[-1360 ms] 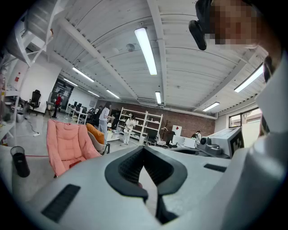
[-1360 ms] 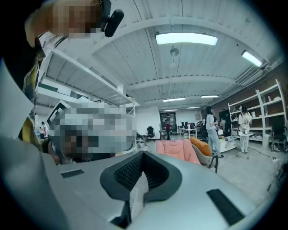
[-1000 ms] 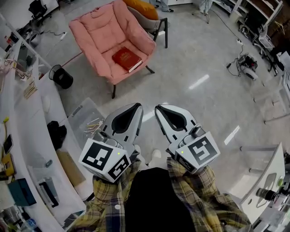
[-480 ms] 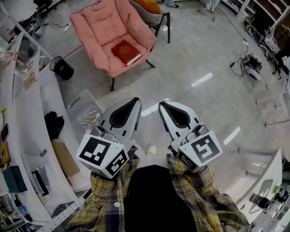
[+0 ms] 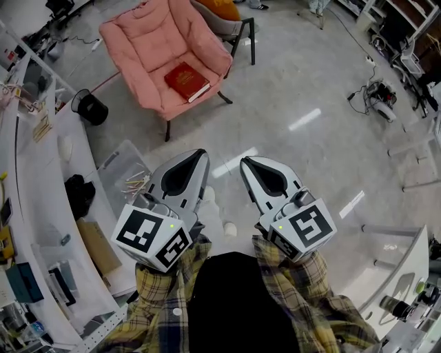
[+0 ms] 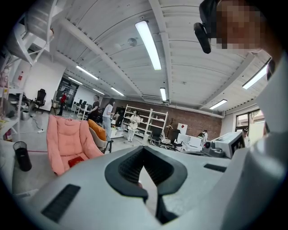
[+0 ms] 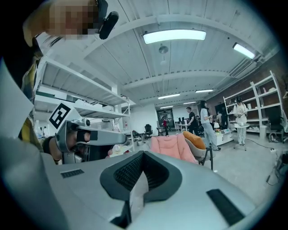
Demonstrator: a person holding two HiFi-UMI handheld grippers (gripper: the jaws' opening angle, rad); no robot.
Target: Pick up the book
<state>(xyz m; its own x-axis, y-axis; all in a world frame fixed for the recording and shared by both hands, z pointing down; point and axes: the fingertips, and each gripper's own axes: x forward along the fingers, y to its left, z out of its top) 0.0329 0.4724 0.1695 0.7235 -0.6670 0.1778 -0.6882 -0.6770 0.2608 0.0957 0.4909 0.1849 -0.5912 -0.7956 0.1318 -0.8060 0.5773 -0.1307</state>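
Observation:
The red book (image 5: 187,81) lies flat on the seat of a pink armchair (image 5: 148,41), far ahead across the floor. It shows small and red on that seat in the left gripper view, book (image 6: 75,160). My left gripper (image 5: 198,153) and right gripper (image 5: 245,163) are held side by side in front of the person's plaid sleeves, pointing towards the chair and well short of it. Each is shut with nothing in it; left gripper (image 6: 144,147), right gripper (image 7: 143,152). The right gripper view shows the armchair (image 7: 173,147) but not the book.
A black bin (image 5: 88,107) stands left of the chair. White benches (image 5: 41,207) run along the left, with a clear box of sticks (image 5: 134,180) on the floor beside them. A chair with an orange cushion (image 5: 220,8) stands behind the pink one. Cables (image 5: 375,93) lie at the right.
The person has stepped on towards the chair, and both shut grippers have moved along with the body. The book has not moved on the seat.

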